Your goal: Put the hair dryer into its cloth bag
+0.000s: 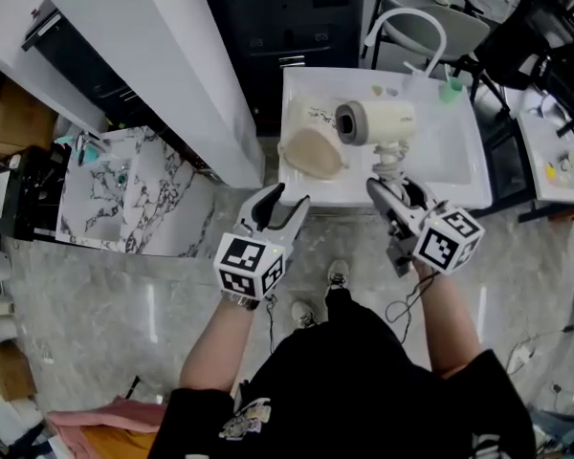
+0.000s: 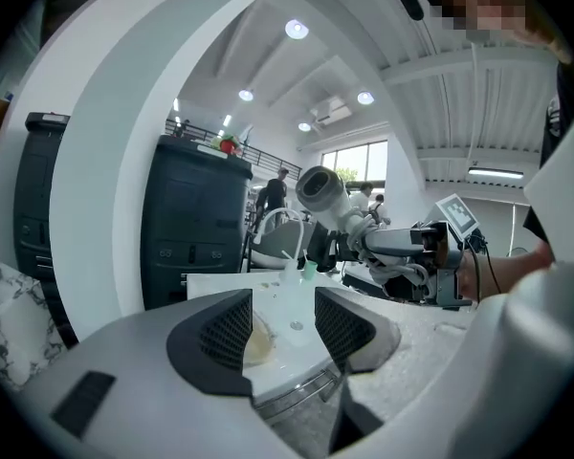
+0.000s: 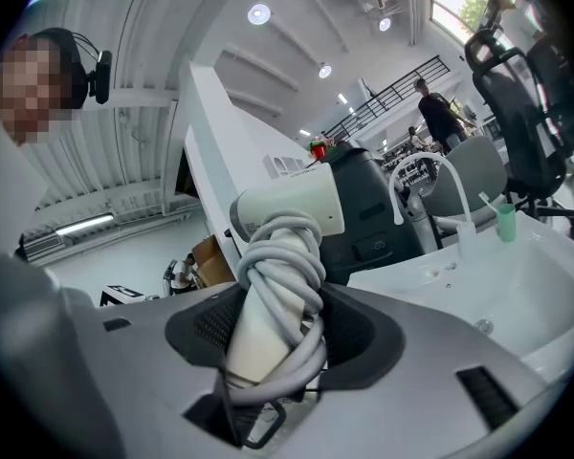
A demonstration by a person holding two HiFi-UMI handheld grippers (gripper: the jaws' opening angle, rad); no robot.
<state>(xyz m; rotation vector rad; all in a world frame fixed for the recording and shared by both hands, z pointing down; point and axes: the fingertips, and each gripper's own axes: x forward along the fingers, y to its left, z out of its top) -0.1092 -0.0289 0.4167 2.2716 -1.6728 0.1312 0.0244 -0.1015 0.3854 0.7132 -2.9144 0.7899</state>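
The right gripper (image 1: 394, 189) is clamped on the handle of the hair dryer (image 1: 383, 120) and holds it in the air over the front half of the white sink counter (image 1: 459, 151). The handle runs from the jaws toward the counter. The barrel crosses it, level and roughly parallel to the counter's front edge, with its dark round end facing left. The barrel is a smooth cream cylinder. A grey rubbery cord (image 3: 282, 256) is wound in thick loops around the handle, and the ribbed black pads press on handle and cord together.

The cloth bag (image 1: 311, 142) lies slumped near the counter's left edge, just left of the barrel's dark end. It is soft cream fabric with a tan oval end toward the front edge.

The left gripper (image 1: 279, 201) hovers before the front-left corner, jaws apart and empty.
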